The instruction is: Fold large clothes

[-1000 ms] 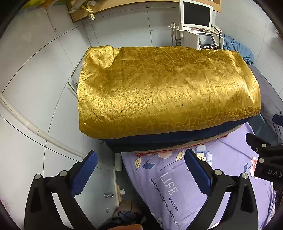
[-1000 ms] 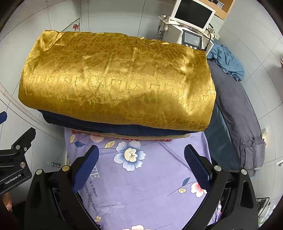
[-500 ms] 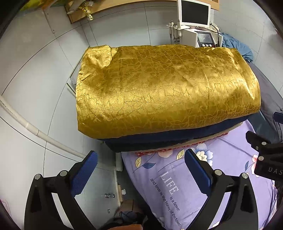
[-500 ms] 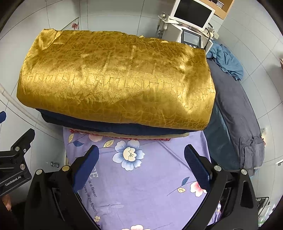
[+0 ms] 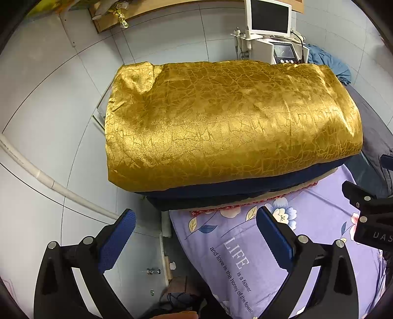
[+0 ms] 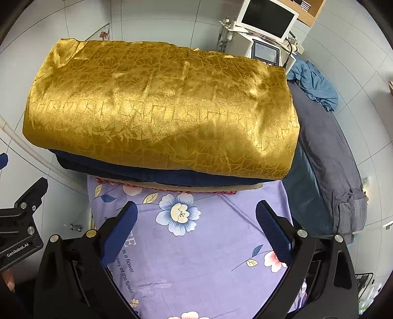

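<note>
one gold cloth (image 5: 231,122), two hand-held grippers (image 5: 195,218), one monitor (image 5: 269,16)

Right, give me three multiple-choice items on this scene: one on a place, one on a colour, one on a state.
1. Where does the gold cloth lie?
A. on top of a dark blue layer
B. under the floral sheet
C. on the floor

2. What is the ground colour of the floral sheet?
A. green
B. lilac
C. red

3. How do the left tool and right tool stand?
A. both shut on the gold cloth
B. one open, one shut
C. both open, holding nothing

Answers:
1 A, the blue edge shows just beneath the gold cloth's near side.
2 B, the sheet is pale purple with flowers and printed words.
3 C, each tool's fingers stand wide apart over the sheet with nothing between them.
</note>
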Demonstrator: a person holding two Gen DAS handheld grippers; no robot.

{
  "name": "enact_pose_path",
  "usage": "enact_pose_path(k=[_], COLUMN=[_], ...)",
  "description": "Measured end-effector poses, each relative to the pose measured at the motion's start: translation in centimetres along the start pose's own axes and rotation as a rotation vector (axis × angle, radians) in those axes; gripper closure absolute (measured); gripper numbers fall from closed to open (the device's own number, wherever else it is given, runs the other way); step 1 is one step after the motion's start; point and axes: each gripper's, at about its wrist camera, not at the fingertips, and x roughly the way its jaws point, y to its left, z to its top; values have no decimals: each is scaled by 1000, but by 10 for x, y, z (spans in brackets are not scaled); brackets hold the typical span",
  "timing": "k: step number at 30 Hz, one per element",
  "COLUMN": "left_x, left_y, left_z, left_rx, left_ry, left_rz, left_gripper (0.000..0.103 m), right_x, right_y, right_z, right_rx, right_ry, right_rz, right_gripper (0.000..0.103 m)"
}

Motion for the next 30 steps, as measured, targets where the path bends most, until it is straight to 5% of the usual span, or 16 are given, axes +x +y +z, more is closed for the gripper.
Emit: enact_pose_path(k=[30], left_x=[1], left_y=[-6], left_z=[-1], left_rx=[18], left_ry=[-38], left_rz=[18], left_gripper=[6], right_x=[0], right_y=[-2], right_z=[1], right_rx=[7], right_ry=[-3], right_rz=[-5], right_gripper=[8])
